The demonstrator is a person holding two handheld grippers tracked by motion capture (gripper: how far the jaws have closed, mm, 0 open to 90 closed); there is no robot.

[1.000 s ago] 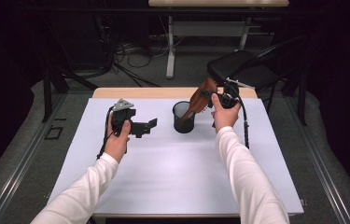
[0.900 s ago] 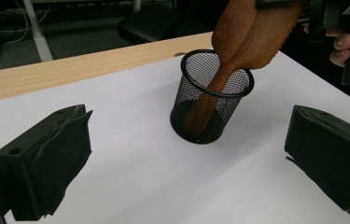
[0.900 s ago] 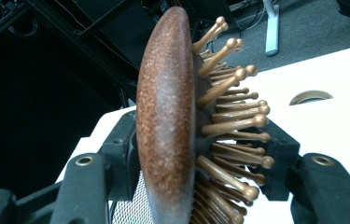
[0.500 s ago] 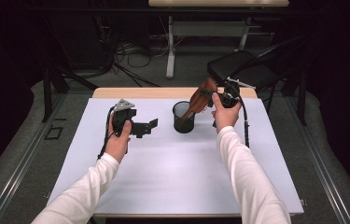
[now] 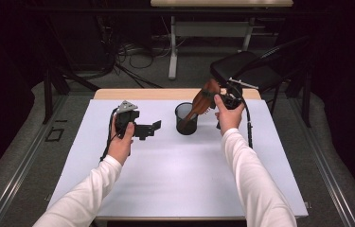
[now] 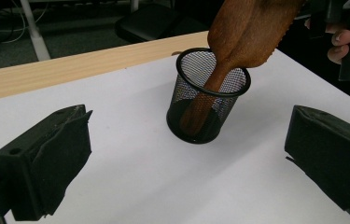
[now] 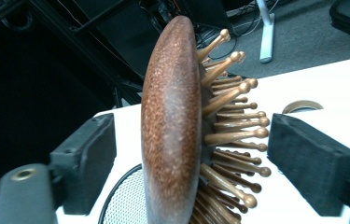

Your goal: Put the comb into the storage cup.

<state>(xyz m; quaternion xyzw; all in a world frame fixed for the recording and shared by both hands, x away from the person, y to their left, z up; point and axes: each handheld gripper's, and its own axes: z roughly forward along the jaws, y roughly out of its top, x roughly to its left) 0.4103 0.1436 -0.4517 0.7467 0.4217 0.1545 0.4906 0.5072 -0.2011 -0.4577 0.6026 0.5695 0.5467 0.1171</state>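
High view has both your forearms reaching forward from the bottom edge in white sleeves, each hand wrapped around one gripper over the white table (image 5: 175,184). Your left hand (image 5: 120,142) holds the left gripper (image 5: 152,127) low over the left half of the table, its jaws aimed to the right toward the black mesh cup (image 5: 186,118) and spread wide with nothing between them; in the left gripper view the two black pads stand far apart at either side of the cup (image 6: 207,95). Your right hand (image 5: 227,116) is raised near the table's far right, just right of the cup, with the right gripper (image 5: 222,99) pointing left. One wooden hairbrush (image 5: 199,104) leans in the single cup: its handle goes down inside to the cup's floor, and its long axis tilts up and to the right, so the oval head rises clear of the rim toward your right gripper. In the right gripper view the brush head (image 7: 172,130) stands edge-on between your jaws, smooth back toward the left jaw and round-tipped wooden pins toward the right jaw. Both pads sit off the wood with gaps showing, so the right jaws are parted around the head, not pinching it.
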